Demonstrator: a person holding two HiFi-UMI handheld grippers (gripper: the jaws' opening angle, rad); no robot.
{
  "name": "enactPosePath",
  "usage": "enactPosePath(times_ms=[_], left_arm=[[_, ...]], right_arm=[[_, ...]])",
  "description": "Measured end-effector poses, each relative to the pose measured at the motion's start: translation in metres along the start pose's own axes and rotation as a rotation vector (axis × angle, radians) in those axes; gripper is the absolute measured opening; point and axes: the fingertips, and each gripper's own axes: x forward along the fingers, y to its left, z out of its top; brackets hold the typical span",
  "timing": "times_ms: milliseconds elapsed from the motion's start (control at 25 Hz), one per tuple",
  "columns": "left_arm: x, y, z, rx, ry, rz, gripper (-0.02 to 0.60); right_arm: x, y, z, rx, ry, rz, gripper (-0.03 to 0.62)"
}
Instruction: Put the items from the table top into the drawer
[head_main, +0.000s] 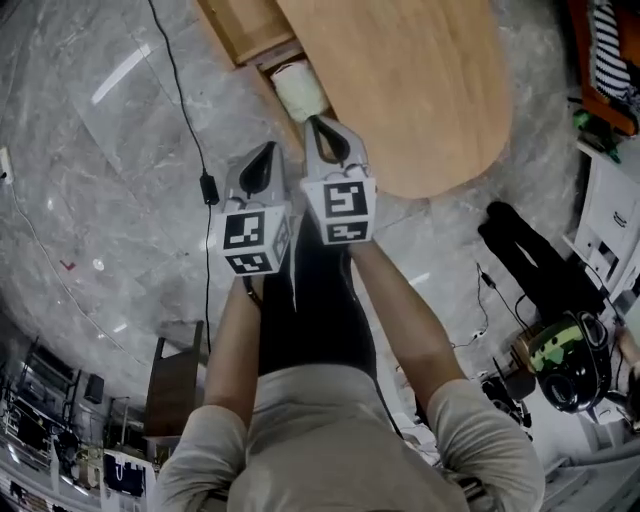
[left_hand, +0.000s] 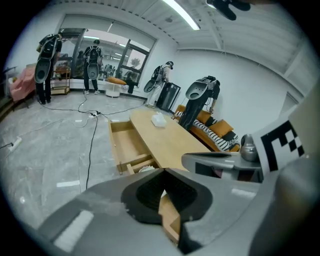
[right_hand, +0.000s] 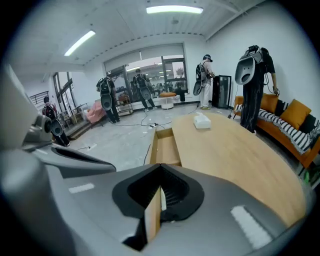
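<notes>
Left gripper (left_hand: 164, 168) and right gripper (right_hand: 161, 164) are both clenched on nothing, side by side just off the table's near edge. They're probably held clear of the open drawer (right_hand: 164, 145), where one white item (head_main: 300, 90) lies. A white box (right_hand: 202, 121) sits at the far end of the table top (right_hand: 235, 155), well apart from both, so it's likely the next pick.

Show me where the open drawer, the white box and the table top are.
open drawer (right_hand: 165, 150), right gripper view, on its bare wooden floor.
white box (right_hand: 202, 122), right gripper view, on its front side.
table top (right_hand: 235, 155), right gripper view, on bare wood near the middle.
</notes>
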Motion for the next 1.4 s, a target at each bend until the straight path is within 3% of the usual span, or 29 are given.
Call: enactPosePath(times_ms=[200,360,520,680,840,960,1080,1400], left_arm=[[-0.033,-0.014,0.035,0.039,-0.024,0.014,0.020],[-0.064,-0.026,0.079,0.030,-0.085,0.036,0.020],[-0.093,-0.057,0.133,0.091,-0.182,0.006,0.020],[-0.139,-0.078,0.182,0.168,-0.249,-0.014,0.020],[-0.179,-0.105,0.227,0.200,-0.363,-0.025,0.020],[-0.200,-0.129,0.244,0.195,-0.416,-0.049,0.020],[-0.210,-0.156,0.266,0.255,-0.452,-0.100,0.020],[-0.230,-0.176,0.297,0.296,-0.515,-0.125,0.020]], right_arm=[[-0.038,0.016,0.043,-0.027,-0.038,0.048,0.008],[-0.071,0.032,0.087,-0.085,-0.093,0.069,0.008],[-0.115,0.036,0.143,-0.134,-0.158,0.074,0.008],[-0.174,0.048,0.195,-0.175,-0.290,0.070,0.008],[-0.227,0.047,0.245,-0.224,-0.422,0.008,0.008],[-0.258,0.050,0.264,-0.190,-0.436,-0.035,0.006],[-0.282,0.053,0.287,-0.179,-0.495,-0.037,0.006],[-0.308,0.044,0.320,-0.212,-0.597,-0.037,0.006]])
